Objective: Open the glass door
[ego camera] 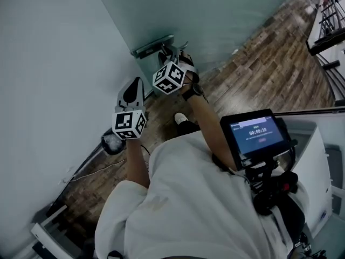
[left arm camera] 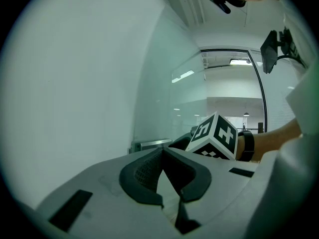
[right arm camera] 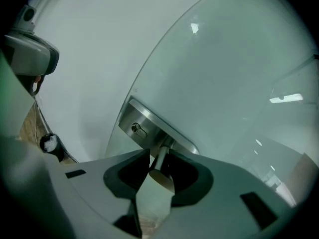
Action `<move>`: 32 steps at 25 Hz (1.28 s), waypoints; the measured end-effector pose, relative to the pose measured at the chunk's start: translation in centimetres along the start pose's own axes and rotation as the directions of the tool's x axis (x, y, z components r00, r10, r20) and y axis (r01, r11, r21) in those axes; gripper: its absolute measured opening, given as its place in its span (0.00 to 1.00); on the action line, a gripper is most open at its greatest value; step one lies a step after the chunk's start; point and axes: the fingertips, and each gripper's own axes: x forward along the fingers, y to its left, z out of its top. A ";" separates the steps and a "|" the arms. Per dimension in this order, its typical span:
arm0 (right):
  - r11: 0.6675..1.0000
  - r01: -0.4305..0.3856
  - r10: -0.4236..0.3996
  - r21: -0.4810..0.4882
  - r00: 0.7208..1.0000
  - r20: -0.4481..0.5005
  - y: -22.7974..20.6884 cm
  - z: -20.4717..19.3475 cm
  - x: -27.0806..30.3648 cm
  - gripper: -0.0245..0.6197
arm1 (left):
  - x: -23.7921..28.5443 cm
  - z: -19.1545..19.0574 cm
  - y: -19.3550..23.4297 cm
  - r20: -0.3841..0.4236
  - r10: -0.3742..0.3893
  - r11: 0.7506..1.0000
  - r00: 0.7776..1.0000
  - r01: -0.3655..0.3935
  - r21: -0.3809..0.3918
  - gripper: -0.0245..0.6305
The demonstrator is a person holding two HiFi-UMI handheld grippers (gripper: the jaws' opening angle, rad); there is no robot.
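Observation:
The glass door (ego camera: 215,15) stands ahead, with a steel lock plate (ego camera: 153,46) at its left edge. My right gripper (ego camera: 171,55) reaches to that plate. In the right gripper view the steel handle lever (right arm camera: 160,162) runs out from the lock plate (right arm camera: 142,124) and sits between the pads of my right gripper (right arm camera: 158,156), which are shut on it. My left gripper (ego camera: 135,90) hangs lower and to the left, near the white wall, touching nothing. In its own view the left gripper (left arm camera: 163,151) is shut and empty, with the right gripper's marker cube (left arm camera: 214,136) just beyond it.
A white wall (ego camera: 48,63) runs along the left, meeting the glass at the lock plate. Below is wood floor (ego camera: 269,53) with a round black object (ego camera: 112,142) and a cable beside the wall. A screen on a mount (ego camera: 257,135) sits at my right side.

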 end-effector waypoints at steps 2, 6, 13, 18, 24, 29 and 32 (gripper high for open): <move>1.000 -0.005 0.005 -0.007 1.000 -0.007 -0.1 0.2 0.4 0.21 | 0.3 -0.4 0.4 -0.007 0.001 1.000 1.000 -0.001 -0.009 0.04; 0.999 0.001 -0.002 -0.032 1.000 -0.023 0.2 -0.6 -0.3 0.21 | 0.2 -0.7 -0.1 -0.022 -0.018 1.000 1.000 0.018 0.004 0.04; 0.991 -0.052 0.036 0.123 0.991 0.132 1.4 -1.2 -9.7 0.19 | -5.6 1.1 -6.1 0.031 -0.053 0.998 0.998 0.052 0.040 0.04; 0.962 0.090 -0.116 0.259 0.990 0.086 -3.8 -4.0 -12.4 0.14 | -0.7 2.1 -8.0 0.028 -0.217 0.975 0.976 0.216 0.048 0.04; 0.828 0.311 -0.343 0.468 0.939 -0.017 -12.2 -4.8 -18.9 0.04 | 6.8 6.0 -9.8 0.014 -0.417 0.907 0.909 0.415 0.071 0.04; 0.717 0.429 -0.477 0.550 0.877 -0.062 -16.4 -8.8 -23.2 0.04 | 11.6 5.1 -15.8 0.027 -0.543 0.839 0.839 0.541 0.048 0.04; 0.625 0.514 -0.572 0.587 0.814 -0.103 -16.8 -12.0 -28.2 0.04 | 11.5 3.9 -21.7 0.064 -0.621 0.784 0.781 0.620 0.038 0.04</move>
